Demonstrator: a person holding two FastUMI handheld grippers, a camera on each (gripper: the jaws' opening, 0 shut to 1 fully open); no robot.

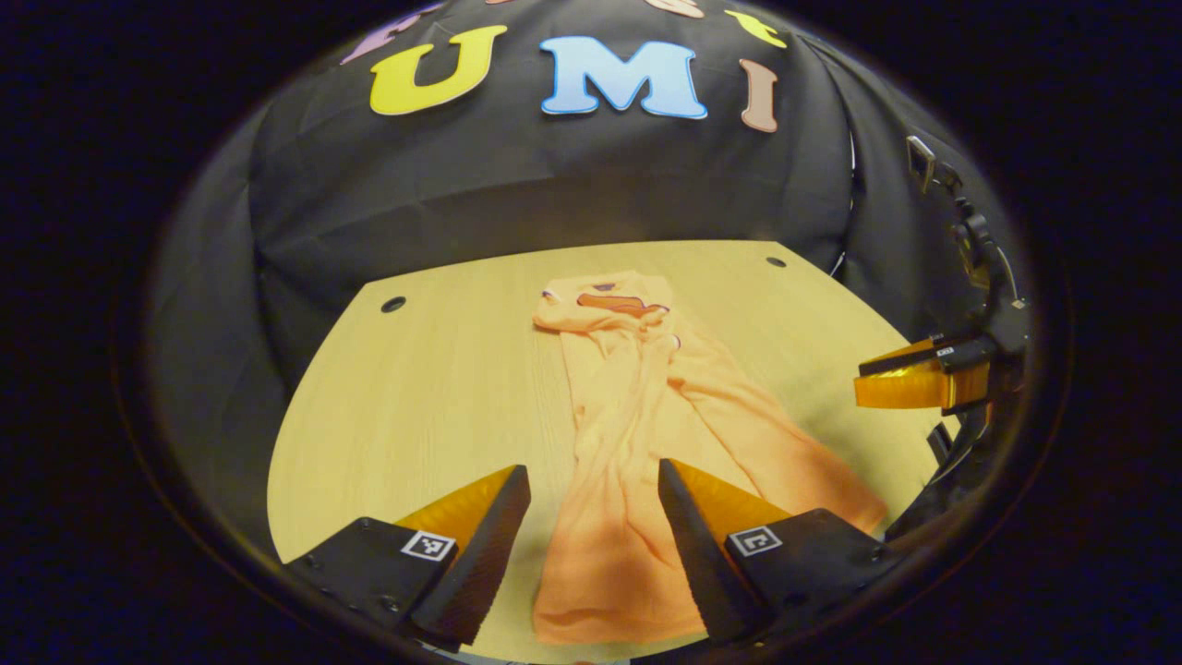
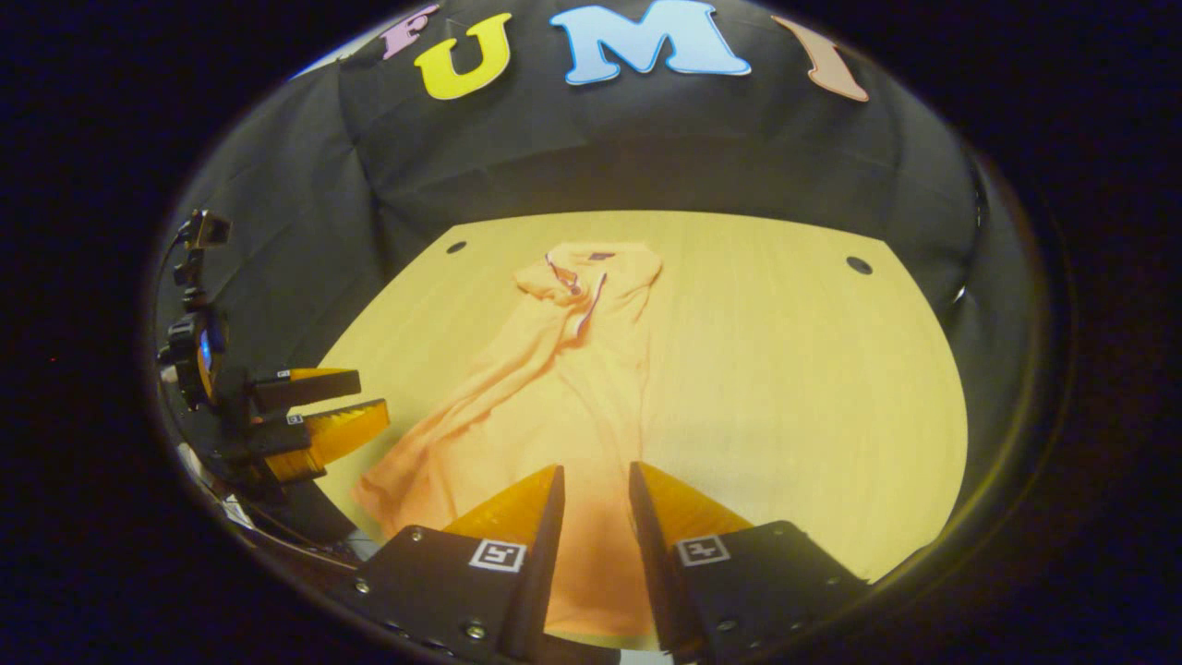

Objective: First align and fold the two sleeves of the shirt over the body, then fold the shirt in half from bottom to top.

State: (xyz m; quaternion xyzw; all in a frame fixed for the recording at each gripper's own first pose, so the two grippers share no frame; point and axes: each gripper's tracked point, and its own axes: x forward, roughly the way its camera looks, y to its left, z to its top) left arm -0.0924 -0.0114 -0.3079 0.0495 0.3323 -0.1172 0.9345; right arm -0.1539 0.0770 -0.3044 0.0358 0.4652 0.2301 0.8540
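An orange shirt (image 1: 637, 416) lies lengthwise on the wooden table (image 1: 416, 406), collar (image 1: 611, 302) at the far end and hem toward me. Its sleeves are laid in over the body, leaving a narrow, wrinkled strip. My left gripper (image 1: 591, 554) stands open above the hem end, one finger on each side of the cloth. In the right gripper view the shirt (image 2: 554, 388) runs from its collar (image 2: 577, 272) down to my right gripper (image 2: 596, 540), which is open with a narrower gap over the hem. The left gripper (image 2: 323, 411) appears at the left there, fingers apart. The right gripper (image 1: 914, 379) hangs at the table's right edge.
Bare tabletop (image 2: 794, 388) spreads wide to the right of the shirt in the right gripper view. Small round holes (image 1: 393, 304) (image 2: 859, 265) sit near the table's far corners. Black cloth walls close the booth behind and at the sides.
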